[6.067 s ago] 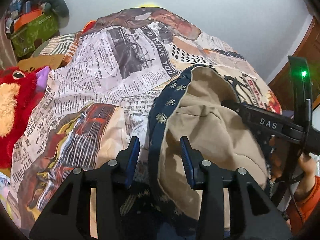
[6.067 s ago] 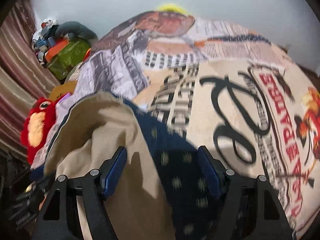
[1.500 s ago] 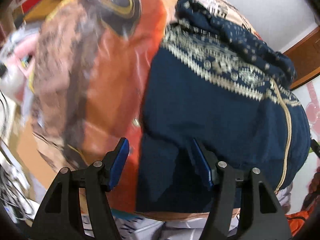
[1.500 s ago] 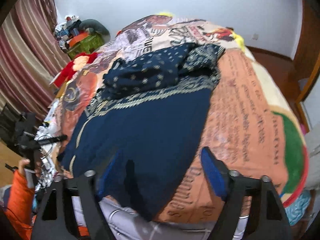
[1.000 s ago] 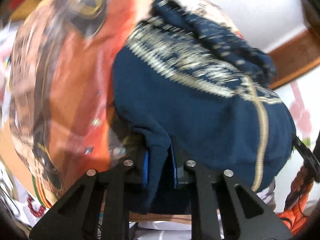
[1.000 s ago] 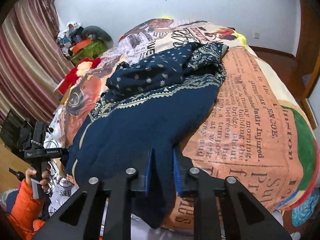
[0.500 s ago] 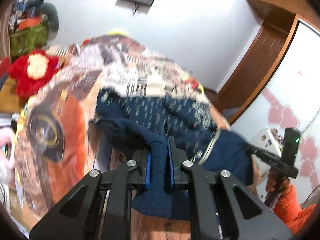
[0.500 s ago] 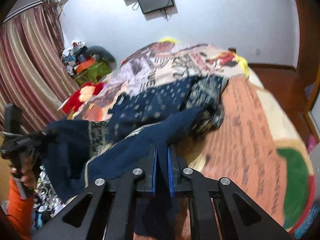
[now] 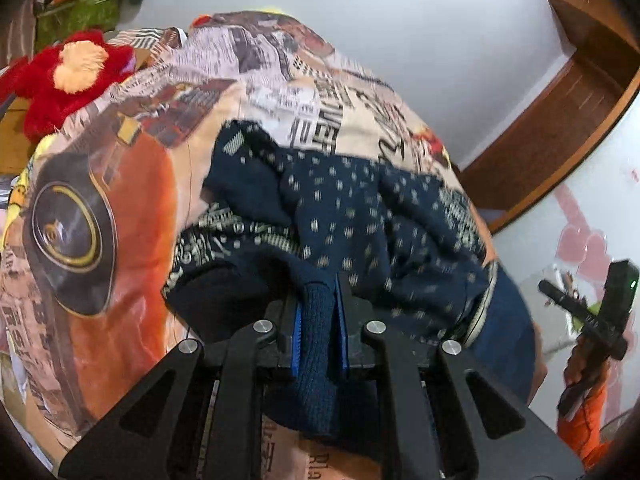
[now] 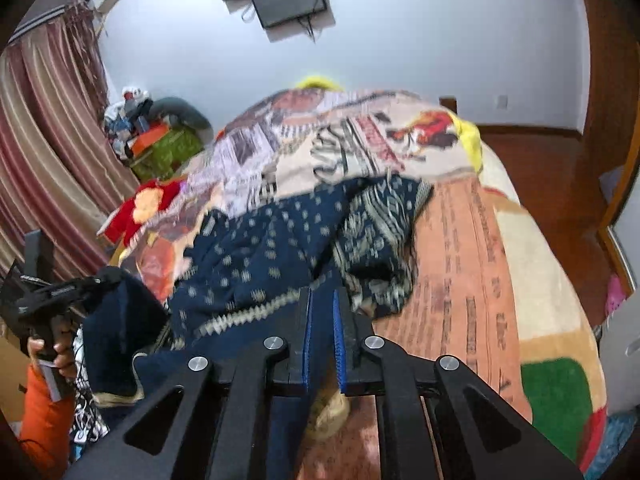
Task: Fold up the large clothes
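Observation:
A large navy garment [image 9: 360, 216] with cream dots and a patterned band lies bunched on the bed. My left gripper [image 9: 318, 312] is shut on a thick fold of its navy hem, lifted above the bed. My right gripper [image 10: 320, 316] is shut on another part of the garment [image 10: 260, 256], whose hem hangs below the fingers. The left gripper also shows at the left of the right wrist view [image 10: 60, 292], and the right one at the right of the left wrist view [image 9: 588, 312].
The bed carries a newspaper-print blanket [image 9: 280, 80] with orange areas [image 10: 464, 260]. A red plush toy [image 9: 68, 72] lies at its left side. Boxes and clutter [image 10: 156, 136] stand by the curtain [image 10: 44, 152]. A wooden door frame [image 9: 560, 112] is at right.
Both grippers closed on the garment's near hem about a second ago and have since lifted it off the bed edge, carrying it forward over the rest of the garment.

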`<state>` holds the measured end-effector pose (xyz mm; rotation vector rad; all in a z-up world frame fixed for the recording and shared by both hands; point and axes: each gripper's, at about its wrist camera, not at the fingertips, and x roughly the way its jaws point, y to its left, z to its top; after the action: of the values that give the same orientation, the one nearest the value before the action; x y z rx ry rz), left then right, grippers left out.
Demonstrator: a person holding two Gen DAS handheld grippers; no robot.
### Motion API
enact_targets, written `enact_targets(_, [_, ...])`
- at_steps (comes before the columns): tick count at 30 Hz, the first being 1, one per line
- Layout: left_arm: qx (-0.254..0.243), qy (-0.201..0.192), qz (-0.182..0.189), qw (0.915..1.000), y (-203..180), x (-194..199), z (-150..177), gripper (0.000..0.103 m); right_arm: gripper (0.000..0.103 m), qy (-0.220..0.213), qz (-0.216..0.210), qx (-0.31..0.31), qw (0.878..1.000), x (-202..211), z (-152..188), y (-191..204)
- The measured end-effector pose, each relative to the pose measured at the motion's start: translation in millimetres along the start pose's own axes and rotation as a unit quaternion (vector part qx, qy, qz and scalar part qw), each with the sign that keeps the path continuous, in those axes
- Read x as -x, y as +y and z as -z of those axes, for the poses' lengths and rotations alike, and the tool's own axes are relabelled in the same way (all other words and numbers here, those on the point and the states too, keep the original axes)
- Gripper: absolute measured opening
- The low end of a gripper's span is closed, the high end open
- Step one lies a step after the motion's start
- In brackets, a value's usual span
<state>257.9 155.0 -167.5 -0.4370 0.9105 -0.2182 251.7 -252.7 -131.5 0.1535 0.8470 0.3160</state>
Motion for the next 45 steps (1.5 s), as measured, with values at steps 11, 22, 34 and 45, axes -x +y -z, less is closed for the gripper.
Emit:
enact_targets(11, [-0.014, -0.001, -0.015, 0.9998, -2.5, 17.2, 38.6, 0.013, 0.072, 0.015, -0.006, -0.017, 1.0, 26.3, 46.1, 18.5])
enact_targets(22, [-0.011, 0.013, -0.017, 0.9997, -1.5, 26.0, 75.8, 0.013, 0.057, 0.055, -0.011, 0.031, 0.998, 10.5, 99.7, 48.6])
enact_targets(34, [-0.037, -0.016, -0.019, 0.999, -21.7, 40.9, 51.8, 0.013, 0.011, 0.0, -0.045, 0.057, 0.997, 14.6, 88.9, 66.3])
enact_targets(45, [-0.053, -0.102, 0.008, 0.9933, -46.4, 60.4, -31.4, 0.013, 0.01, -0.086, -0.019, 0.048, 0.995, 31.4, 22.1, 44.2])
